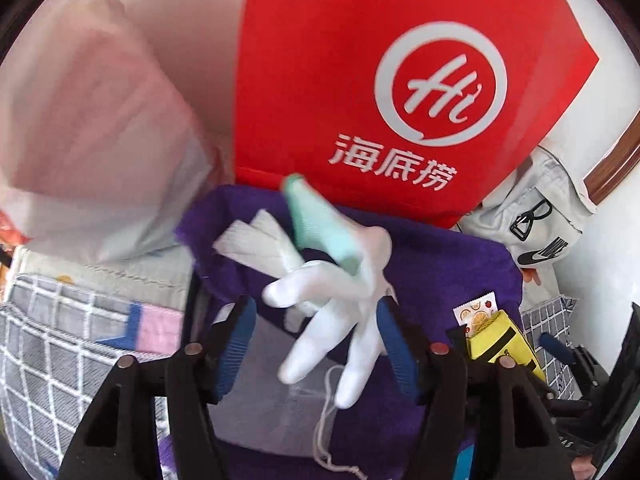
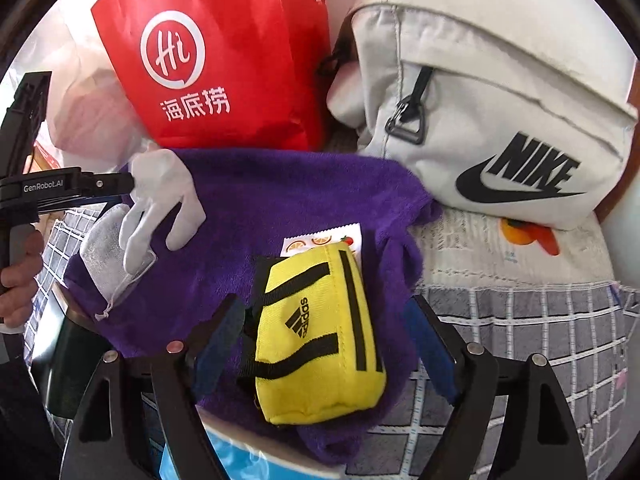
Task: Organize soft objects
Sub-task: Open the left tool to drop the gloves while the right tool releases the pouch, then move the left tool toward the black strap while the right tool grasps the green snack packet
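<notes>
Nearest item: your right gripper, jaws spread, straddling one yellow pouch without pressing it; the pouch rests on the purple towel, near its front edge.

Item two: one purple towel, draped like a lining over what looks to be a container, so soft things land inside it.

Item three: your left gripper, jaws parted, nothing pinched. One white glove sits between and beyond them, blurred, over the towel's left side; I judge it just released there.

Item four: one mint-green piece beside the glove, blurred; what it is, I cannot tell.

Item five: one snack sachet behind the pouch.

Background, behind the towel's far edge: one red paper bag, one pale backpack.
</notes>
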Demonstrator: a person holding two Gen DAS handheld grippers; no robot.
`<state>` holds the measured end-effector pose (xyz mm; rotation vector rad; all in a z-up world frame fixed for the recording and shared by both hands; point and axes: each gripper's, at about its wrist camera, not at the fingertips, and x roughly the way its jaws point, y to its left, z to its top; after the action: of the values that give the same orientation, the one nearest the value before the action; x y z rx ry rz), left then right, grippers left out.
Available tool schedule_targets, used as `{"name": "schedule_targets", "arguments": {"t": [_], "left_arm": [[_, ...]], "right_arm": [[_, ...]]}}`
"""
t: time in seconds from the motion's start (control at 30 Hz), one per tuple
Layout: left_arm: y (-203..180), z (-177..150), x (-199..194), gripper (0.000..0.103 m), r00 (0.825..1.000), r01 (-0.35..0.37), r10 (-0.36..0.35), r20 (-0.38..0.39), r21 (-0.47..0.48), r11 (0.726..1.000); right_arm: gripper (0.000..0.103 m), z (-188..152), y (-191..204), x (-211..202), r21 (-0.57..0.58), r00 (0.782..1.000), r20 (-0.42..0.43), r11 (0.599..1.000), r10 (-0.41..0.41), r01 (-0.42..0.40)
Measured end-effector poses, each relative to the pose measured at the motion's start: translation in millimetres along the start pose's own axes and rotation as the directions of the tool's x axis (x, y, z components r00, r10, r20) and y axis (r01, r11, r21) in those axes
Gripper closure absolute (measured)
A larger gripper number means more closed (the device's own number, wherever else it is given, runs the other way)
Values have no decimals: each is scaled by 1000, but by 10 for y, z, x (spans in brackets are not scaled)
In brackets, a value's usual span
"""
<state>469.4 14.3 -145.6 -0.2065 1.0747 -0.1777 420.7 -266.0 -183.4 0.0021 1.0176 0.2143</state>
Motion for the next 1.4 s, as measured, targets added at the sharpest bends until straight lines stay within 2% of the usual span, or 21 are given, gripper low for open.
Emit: {"name": "schedule_targets", "arguments": {"t": [0.27,0.47,0.63,0.8,0.9,0.97,1.17,1.2,1.27,1.3,1.4], "left_arm": [[109,-215,-472,41,998,-31,32,50,-28,999],[170,-516,-800,41,995,-43,46,84,-37,998],[247,-767,-938,41,996,-23,26,82,-40,999],[295,-998,-1043,41,997,-28,30,78,-27,999],[341,-1096,-1100,41,997,-5,8,76,-32,999],[366,-1150,-1135,41,997,13,-11,75,-28,1000],[417,-1276,-1197,41,996,33,-32,82,-8,999],[427,-1290,-1201,41,996,36,-35,83,-8,999],[456,-1320,-1203,41,996,42,-42,79,-10,999],[470,-1331,-1203,41,996,43,-42,77,-13,999],[513,-1367,-1204,41,997,38,-37,74,-23,999]], "right_arm": [[21,-101,27,-500,30,997,74,1000,4,-6],[22,-345,273,-827,11,993,112,999,42,-44],[47,-635,618,-881,-33,993,60,994,102,-100],[50,-909,1009,-792,-103,990,-17,985,139,-140],[50,-1033,1263,-725,-177,992,-52,977,113,-120],[50,-1085,1389,-660,-228,996,-65,970,67,-80],[50,-1121,1537,-437,-312,994,-104,950,-34,0],[52,-1127,1566,-412,-323,993,-111,946,-37,0],[65,-1136,1598,-318,-323,987,-154,946,-42,-10],[78,-1147,1608,-257,-325,983,-175,946,-54,-6],[89,-1152,1591,-258,-324,987,-152,946,-49,-3]]}}
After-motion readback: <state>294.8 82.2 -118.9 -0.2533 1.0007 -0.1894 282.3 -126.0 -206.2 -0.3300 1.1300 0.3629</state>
